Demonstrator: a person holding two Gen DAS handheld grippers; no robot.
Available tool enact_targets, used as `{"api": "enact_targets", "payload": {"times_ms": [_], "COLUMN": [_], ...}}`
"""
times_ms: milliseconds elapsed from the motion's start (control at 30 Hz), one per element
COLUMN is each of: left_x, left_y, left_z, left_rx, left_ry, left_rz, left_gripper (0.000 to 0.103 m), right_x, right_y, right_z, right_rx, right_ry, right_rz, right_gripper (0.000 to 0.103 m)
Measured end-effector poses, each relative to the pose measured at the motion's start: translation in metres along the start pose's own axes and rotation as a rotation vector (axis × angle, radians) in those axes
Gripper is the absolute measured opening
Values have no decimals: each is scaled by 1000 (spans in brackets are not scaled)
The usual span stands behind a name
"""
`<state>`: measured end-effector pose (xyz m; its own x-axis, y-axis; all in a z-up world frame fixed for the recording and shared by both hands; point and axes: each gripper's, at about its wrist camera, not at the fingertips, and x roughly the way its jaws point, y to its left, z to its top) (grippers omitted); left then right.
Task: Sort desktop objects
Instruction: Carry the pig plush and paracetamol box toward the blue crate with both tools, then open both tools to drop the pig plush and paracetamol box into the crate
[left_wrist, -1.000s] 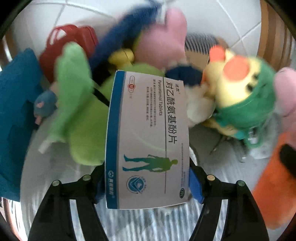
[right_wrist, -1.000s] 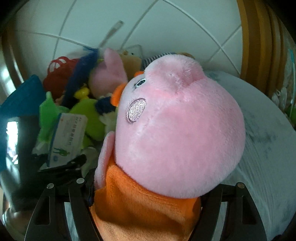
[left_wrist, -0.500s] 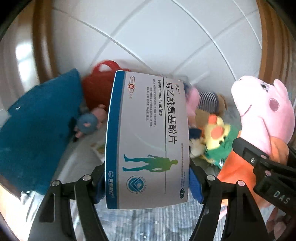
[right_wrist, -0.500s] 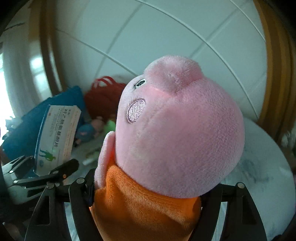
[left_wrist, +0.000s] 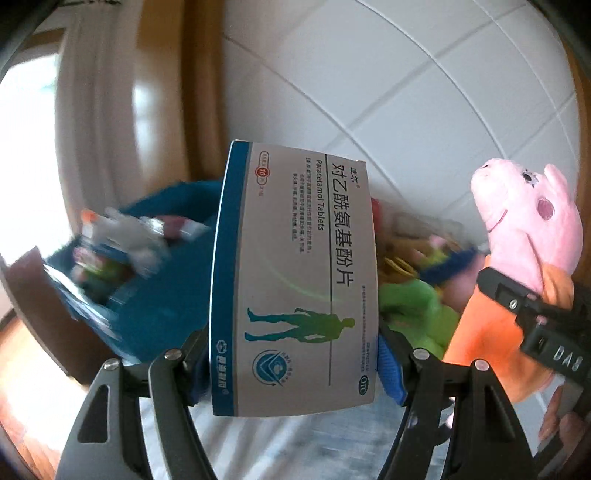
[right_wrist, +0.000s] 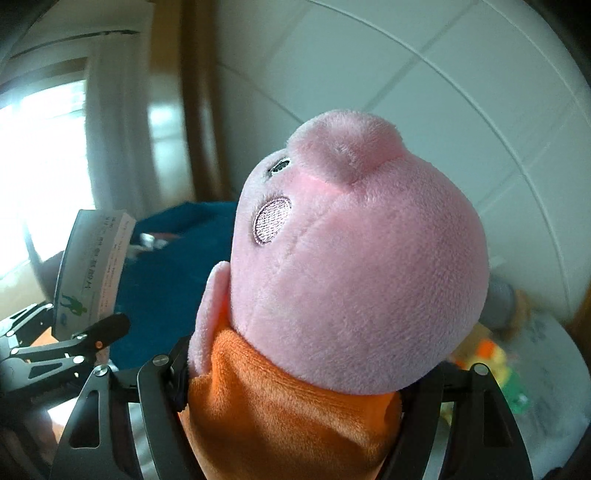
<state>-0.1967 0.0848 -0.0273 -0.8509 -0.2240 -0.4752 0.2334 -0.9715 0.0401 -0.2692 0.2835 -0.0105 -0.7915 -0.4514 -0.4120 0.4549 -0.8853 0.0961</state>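
Left wrist | blue bin (left_wrist: 173, 295) w/ blurred small items (left_wrist: 125, 236)

One medicine box (left_wrist: 295, 280) is in view. One pink pig plush toy (right_wrist: 354, 280) in an orange dress shows. One blue cloth bin (left_wrist: 173, 295) stands behind, with several blurred small items inside, too smeared to count. One green plush toy (left_wrist: 413, 314) lies in a blurred heap of toys. Two grippers appear.

Both wrist views face the tiled wall (left_wrist: 424, 110) (sharing the blue bin (right_wrist: 177, 266)).
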Motion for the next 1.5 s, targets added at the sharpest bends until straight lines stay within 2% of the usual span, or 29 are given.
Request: {"api": "enact_targets", "payload": {"times_ms": [67, 167, 333, 433, 633, 833, 1033, 1133, 1167, 1200, 1267, 1400, 1500], "left_x": [2, 1, 19, 39, 101, 172, 230, 243, 248, 251, 256, 263, 265], "left_y": [25, 85, 177, 225, 286, 312, 318, 303, 302, 303, 301, 303, 302], "left_z": [10, 27, 58, 79, 126, 182, 222, 225, 226, 226, 225, 223, 221], "left_rx": [11, 7, 7, -16, -37, -26, -16, 20, 16, 13, 10, 10, 12], "left_ry": [-15, -29, -51, -57, -32, 50, 128, 144, 147, 147, 154, 181, 197], "left_rz": [25, 62, 160, 180, 162, 101, 25, 29, 31, 31, 24, 23, 19], "left_gripper": [71, 71, 71, 71, 71, 71, 71, 77, 85, 92, 97, 97, 97], "right_x": [13, 35, 79, 106, 167, 225, 278, 297, 302, 305, 308, 293, 275], "right_y": [27, 63, 135, 176, 242, 274, 278, 279, 278, 278, 281, 269, 288], "right_z": [17, 41, 89, 117, 174, 220, 258, 264, 264, 264, 262, 254, 248], "right_rx": [2, -8, -42, -62, -115, -167, -169, -169, -164, -165, -170, -172, -179], "right_ry": [-19, -27, -77, -119, -178, -155, -91, -42, -28, -27, -27, -32, -30], "right_rz": [50, 104, 150, 157, 125, 52, 19, 25, 23, 14, -8, -23, -34], "right_gripper": [76, 76, 76, 76, 76, 76, 77, 92, 97, 99, 103, 103, 103]}}
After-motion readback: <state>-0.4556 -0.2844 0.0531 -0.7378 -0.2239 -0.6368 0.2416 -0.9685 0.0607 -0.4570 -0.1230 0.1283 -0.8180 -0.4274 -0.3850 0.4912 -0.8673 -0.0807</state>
